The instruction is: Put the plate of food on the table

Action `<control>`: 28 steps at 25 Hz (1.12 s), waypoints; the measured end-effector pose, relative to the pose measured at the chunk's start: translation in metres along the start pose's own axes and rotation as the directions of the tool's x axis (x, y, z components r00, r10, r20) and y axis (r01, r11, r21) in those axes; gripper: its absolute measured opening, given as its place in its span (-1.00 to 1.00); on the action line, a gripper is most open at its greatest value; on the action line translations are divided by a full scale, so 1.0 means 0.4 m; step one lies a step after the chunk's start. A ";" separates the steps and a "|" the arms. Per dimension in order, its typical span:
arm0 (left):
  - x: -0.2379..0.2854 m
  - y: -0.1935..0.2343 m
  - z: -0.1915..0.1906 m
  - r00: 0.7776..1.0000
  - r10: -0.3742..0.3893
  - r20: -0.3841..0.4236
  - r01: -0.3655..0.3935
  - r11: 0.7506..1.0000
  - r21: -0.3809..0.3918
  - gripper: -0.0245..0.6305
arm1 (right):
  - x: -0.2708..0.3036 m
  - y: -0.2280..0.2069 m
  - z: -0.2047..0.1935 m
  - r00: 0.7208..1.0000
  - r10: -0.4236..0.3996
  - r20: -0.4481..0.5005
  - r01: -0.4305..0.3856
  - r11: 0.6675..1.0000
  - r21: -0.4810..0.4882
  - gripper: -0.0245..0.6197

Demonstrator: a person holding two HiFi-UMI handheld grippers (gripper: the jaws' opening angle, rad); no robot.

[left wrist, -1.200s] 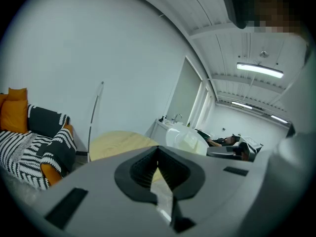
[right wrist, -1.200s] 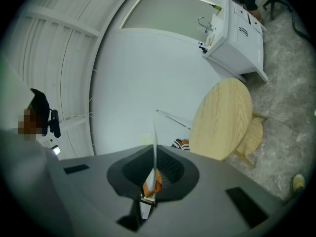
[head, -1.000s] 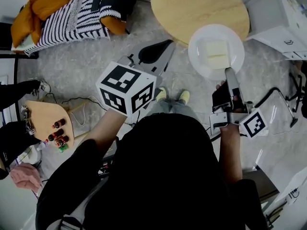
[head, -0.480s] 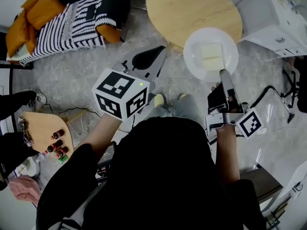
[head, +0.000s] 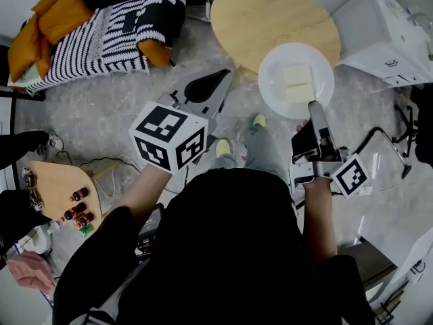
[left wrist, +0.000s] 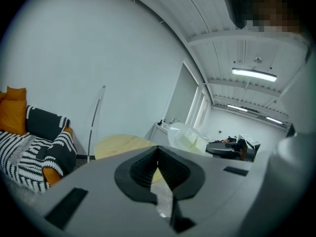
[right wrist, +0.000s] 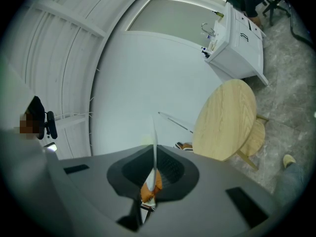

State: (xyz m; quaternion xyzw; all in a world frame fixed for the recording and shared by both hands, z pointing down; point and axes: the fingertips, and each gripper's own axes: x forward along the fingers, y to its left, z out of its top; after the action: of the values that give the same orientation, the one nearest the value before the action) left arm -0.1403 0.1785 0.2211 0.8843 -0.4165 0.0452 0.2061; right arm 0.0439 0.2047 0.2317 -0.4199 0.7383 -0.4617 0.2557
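Plate of pale food slabs hangs in the air in the head view, pinched at its near rim by the right gripper. Its far half overlaps the edge of the round wooden table, and its near half hangs over the grey floor. The left gripper is held out lower and to the left, well apart from the plate, with its marker cube facing up. A striped blanket with orange cushions lies at the top left, a white cabinet stands at the top right, and a small wooden board with little bottles sits at the far left. In the left gripper view, the left gripper has its jaws together at the tips with nothing between them. Beyond them are the wooden table, the white plate off to the right and the striped blanket at the left. In the right gripper view, the right gripper has its jaws clamped on the plate, which shows edge-on as a thin white sliver rising from between them. Something orange shows low in the gap, though I cannot tell what it is. The table stands to the right, with the white cabinet behind it.
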 end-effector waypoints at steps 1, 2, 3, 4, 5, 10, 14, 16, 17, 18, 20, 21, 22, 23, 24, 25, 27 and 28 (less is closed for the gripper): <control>-0.001 0.000 0.002 1.000 0.001 0.004 -0.001 1.000 -0.001 -0.91 | 0.000 0.001 0.000 1.000 0.001 -0.001 -0.001 1.000 -0.003 -0.87; -0.002 0.000 0.003 1.000 0.002 0.008 -0.002 1.000 -0.002 -0.91 | 0.001 0.001 0.002 1.000 0.001 -0.002 -0.001 1.000 -0.005 -0.87; -0.002 0.000 0.004 1.000 0.002 0.011 -0.002 1.000 -0.003 -0.91 | 0.002 0.002 0.003 1.000 0.002 -0.001 -0.002 1.000 -0.006 -0.87; -0.002 0.000 0.005 1.000 0.001 0.012 -0.001 1.000 -0.003 -0.91 | 0.003 0.002 0.003 1.000 0.003 0.000 -0.003 1.000 -0.006 -0.87; -0.003 0.000 0.005 1.000 0.001 0.013 -0.001 1.000 -0.003 -0.91 | 0.003 0.002 0.003 1.000 0.005 0.001 -0.005 1.000 -0.006 -0.87; -0.004 -0.001 0.011 1.000 0.000 0.027 0.000 1.000 0.008 -0.91 | 0.005 0.004 0.006 1.000 0.020 0.008 -0.020 1.000 -0.009 -0.87; -0.012 -0.007 0.024 0.999 -0.001 0.041 0.000 1.000 0.018 -0.91 | 0.008 0.020 0.008 0.999 0.039 0.016 -0.039 0.999 -0.014 -0.87; -0.002 -0.006 0.026 0.999 -0.004 0.040 0.003 1.000 0.016 -0.91 | 0.016 0.014 0.013 0.999 0.043 0.015 -0.043 0.999 -0.013 -0.87; 0.011 -0.002 0.027 0.999 -0.004 0.038 0.003 1.000 0.015 -0.91 | 0.027 0.005 0.019 0.999 0.044 0.011 -0.044 0.999 -0.011 -0.87; 0.029 0.007 0.030 0.999 -0.002 0.034 0.002 1.000 0.014 -0.91 | 0.043 -0.008 0.029 0.999 0.043 0.007 -0.043 0.999 -0.009 -0.87; 0.079 0.033 0.042 1.000 0.002 0.025 -0.003 1.000 0.006 -0.91 | 0.086 -0.039 0.059 0.999 0.035 0.001 -0.035 0.999 0.002 -0.87; 0.108 0.046 0.049 1.000 0.004 0.020 -0.004 1.000 0.000 -0.91 | 0.107 -0.055 0.077 1.000 0.029 0.000 -0.029 1.000 0.009 -0.87; 0.136 0.056 0.055 1.000 0.003 0.015 -0.003 1.000 -0.007 -0.91 | 0.125 -0.069 0.095 1.000 0.023 0.000 -0.023 1.000 0.014 -0.87; 0.161 0.064 0.059 1.000 0.001 0.009 -0.001 1.000 -0.013 -0.91 | 0.141 -0.082 0.111 1.000 0.020 -0.001 -0.019 1.000 0.018 -0.87; 0.182 0.070 0.062 1.000 -0.001 0.004 0.001 1.000 -0.016 -0.91 | 0.154 -0.092 0.125 1.000 0.018 -0.002 -0.018 1.000 0.019 -0.87; 0.200 0.075 0.064 1.000 -0.003 0.000 0.003 1.000 -0.016 -0.91 | 0.165 -0.100 0.136 1.000 0.018 -0.002 -0.018 1.000 0.019 -0.87; 0.234 0.083 0.066 1.000 -0.008 -0.008 0.008 1.000 -0.018 -0.91 | 0.181 -0.118 0.154 1.000 0.013 -0.002 -0.013 1.000 0.023 -0.87; 0.256 0.087 0.066 1.000 -0.011 -0.013 0.011 1.000 -0.022 -0.91 | 0.189 -0.131 0.165 1.000 0.007 -0.003 -0.007 1.000 0.028 -0.87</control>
State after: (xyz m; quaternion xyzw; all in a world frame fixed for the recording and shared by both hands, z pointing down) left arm -0.1027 0.0745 0.2343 0.8840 -0.4106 0.0453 0.2189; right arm 0.0752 0.0975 0.2503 -0.4129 0.7336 -0.4718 0.2621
